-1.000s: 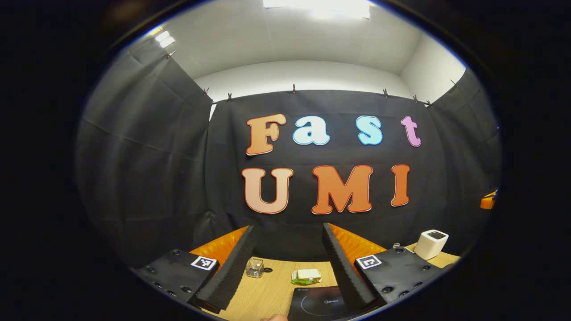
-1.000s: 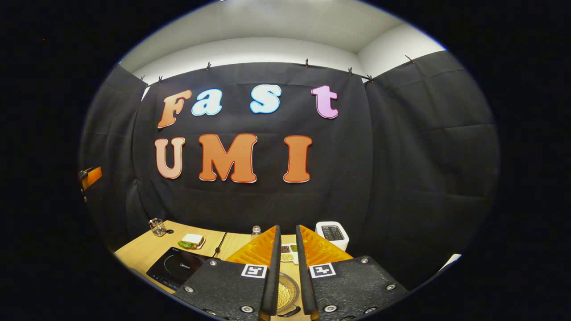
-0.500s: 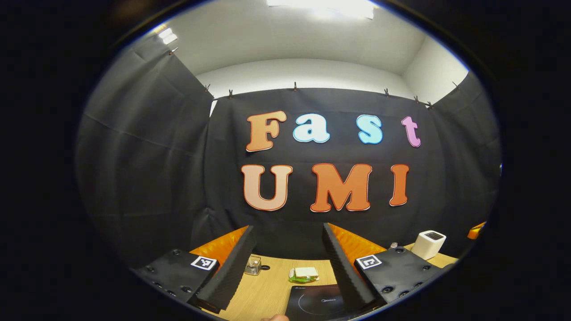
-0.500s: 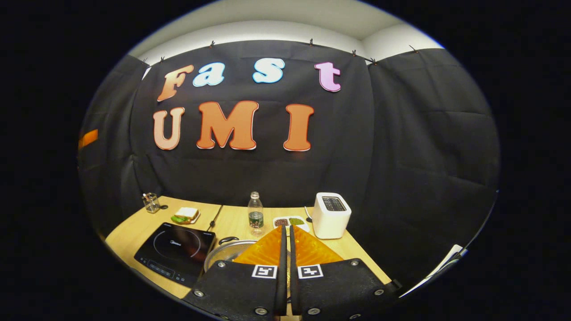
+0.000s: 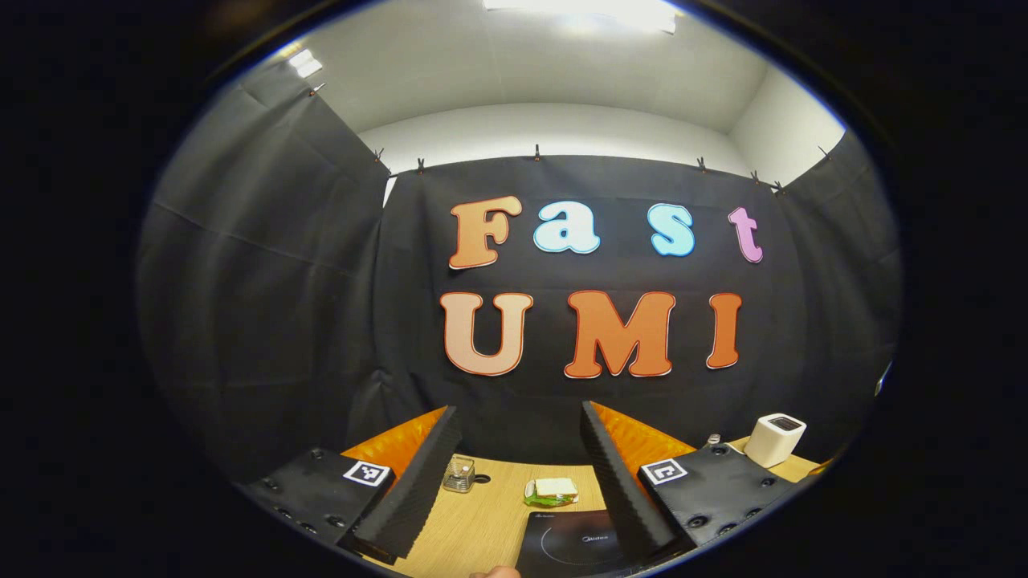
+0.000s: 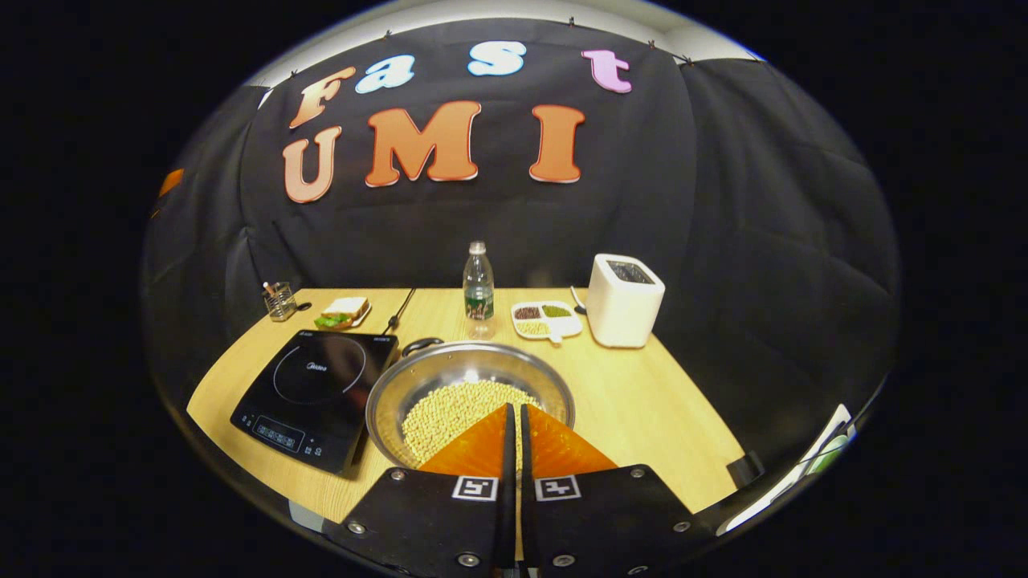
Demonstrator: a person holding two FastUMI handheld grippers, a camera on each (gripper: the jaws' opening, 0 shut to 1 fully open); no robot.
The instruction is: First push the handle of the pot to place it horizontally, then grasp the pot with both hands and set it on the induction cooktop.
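right gripper (image 6: 514, 417) has tipped down, fingers closed on nothing, over round steel pot (image 6: 470, 393) of beans beside black induction cooktop (image 6: 313, 397). left gripper (image 5: 518, 433) fingers open. nudge far handle (image 6: 421, 344) slowly sideways.

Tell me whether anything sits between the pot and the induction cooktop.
Nothing visible does. In the right gripper view the pot, holding pale beans, sits on the table right beside the induction cooktop, their edges nearly meeting. The cooktop's surface is bare. The bottle, sandwich and toaster stand farther back.
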